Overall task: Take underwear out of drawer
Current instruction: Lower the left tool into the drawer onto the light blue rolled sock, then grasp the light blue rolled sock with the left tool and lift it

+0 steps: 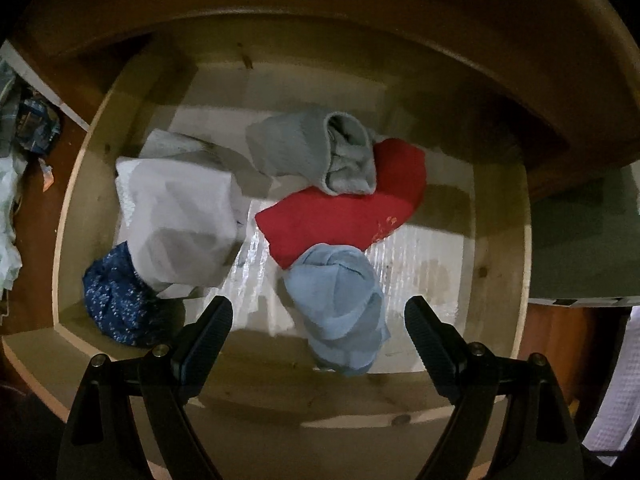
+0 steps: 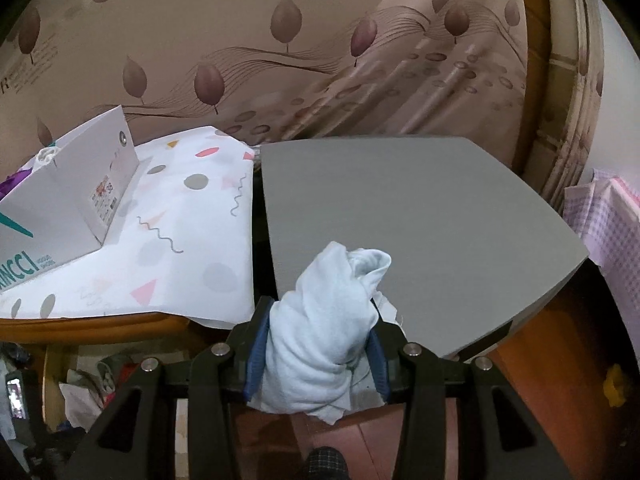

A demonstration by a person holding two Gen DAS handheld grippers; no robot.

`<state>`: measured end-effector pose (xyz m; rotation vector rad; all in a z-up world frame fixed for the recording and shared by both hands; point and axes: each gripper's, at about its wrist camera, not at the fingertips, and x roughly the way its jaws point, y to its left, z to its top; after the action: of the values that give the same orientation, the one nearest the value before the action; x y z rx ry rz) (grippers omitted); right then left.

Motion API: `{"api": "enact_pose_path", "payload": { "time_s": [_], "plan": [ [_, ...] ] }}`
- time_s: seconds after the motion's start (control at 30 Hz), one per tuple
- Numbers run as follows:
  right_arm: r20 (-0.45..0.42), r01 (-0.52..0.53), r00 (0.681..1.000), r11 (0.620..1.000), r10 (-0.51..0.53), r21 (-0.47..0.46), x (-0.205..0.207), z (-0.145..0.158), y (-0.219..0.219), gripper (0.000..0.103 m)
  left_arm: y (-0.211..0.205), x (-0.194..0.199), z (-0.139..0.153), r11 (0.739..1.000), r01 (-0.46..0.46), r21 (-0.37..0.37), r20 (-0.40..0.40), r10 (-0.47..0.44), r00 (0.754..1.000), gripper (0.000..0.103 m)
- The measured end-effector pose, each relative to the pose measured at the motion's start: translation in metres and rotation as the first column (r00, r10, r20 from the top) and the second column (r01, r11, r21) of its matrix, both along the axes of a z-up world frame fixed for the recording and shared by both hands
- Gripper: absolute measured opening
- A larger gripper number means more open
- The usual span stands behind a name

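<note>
Looking down thru your left gripper (image 1: 319, 320), you've got its ribbed black fingers (image 1: 208, 332) spread wide, nothing between them, hanging over the open wooden drawer (image 1: 92, 208). Pale bare-wood walls, shiny whitish liner on the bottom.

Five soft bundles inside:
- light blue bundle (image 1: 338, 304), rolled knit, nearest you, lying in line w/ the gap between the fingers
- red piece (image 1: 340, 220), flat-folded, touching the blue one's far edge
- grey bundle (image 1: 316, 152), rolled w/ an open cuff, overlapping the red
- white folded piece (image 1: 176, 212), boxy, on the left
- dark blue speckled piece (image 1: 116, 300), crumpled, tucked in the near-left corner, partly under the white

Liner shows bare on the right half of the drawer. Cabinet top (image 1: 440, 40) overhangs the far side, dark under it.

Your right gripper (image 2: 318, 344) is clamped on a pale blue-white underwear bundle (image 2: 316, 320), soft fleecy knit, bunched and sticking up past the blue-padded fingers (image 2: 258, 340). It's out of the drawer, at the near corner of a flat grey surface (image 2: 420, 208), matte and smooth; can't tell if it touches. Left of that, a cloth (image 2: 192, 232) w/ dots and squiggles carries a white cardboard box (image 2: 72, 196). Leaf-print wall (image 2: 280, 40) behind, pink checked fabric (image 2: 604, 216) at the right edge.
</note>
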<state>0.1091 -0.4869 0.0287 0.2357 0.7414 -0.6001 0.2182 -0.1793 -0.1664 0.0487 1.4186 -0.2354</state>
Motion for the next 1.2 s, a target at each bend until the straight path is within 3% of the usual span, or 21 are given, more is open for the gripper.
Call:
{"api": "enact_pose_path", "payload": {
  "time_s": [0.43, 0.5, 0.63, 0.67, 0.87, 1.2],
  "plan": [
    [0.001, -0.022, 1.000, 0.999, 0.022, 0.038, 0.007, -0.003, 0.003, 0.043, -0.025, 0.020, -0.030, 0.999, -0.032, 0.014, -0.166, 0.034, 0.986, 0.082],
    [0.003, -0.026, 1.000, 0.999, 0.026, 0.041, 0.007, -0.003, 0.004, 0.043, -0.027, 0.022, -0.036, 0.999, -0.045, 0.028, -0.198, 0.049, 0.979, 0.076],
    [0.000, -0.029, 1.000, 0.998, 0.029, 0.048, 0.008, -0.004, 0.003, 0.043, -0.028, 0.025, -0.045, 0.998, -0.057, 0.036, -0.235, 0.064, 0.970, 0.048],
    [0.003, -0.029, 1.000, 0.998, 0.029, 0.054, 0.008, -0.004, 0.003, 0.043, -0.027, 0.026, -0.046, 0.998, -0.061, 0.028, -0.238, 0.066, 0.969, 0.048],
    [-0.001, -0.034, 0.999, 0.998, 0.035, 0.053, 0.009, -0.006, 0.003, 0.043, -0.020, 0.020, -0.041, 0.999, -0.046, -0.011, -0.202, 0.043, 0.979, 0.033],
    [-0.012, -0.046, 0.999, 0.998, 0.047, 0.038, 0.011, -0.007, 0.010, 0.043, -0.003, -0.004, 0.003, 0.999, 0.020, -0.032, -0.037, -0.022, 0.999, 0.030]
  ]
}}
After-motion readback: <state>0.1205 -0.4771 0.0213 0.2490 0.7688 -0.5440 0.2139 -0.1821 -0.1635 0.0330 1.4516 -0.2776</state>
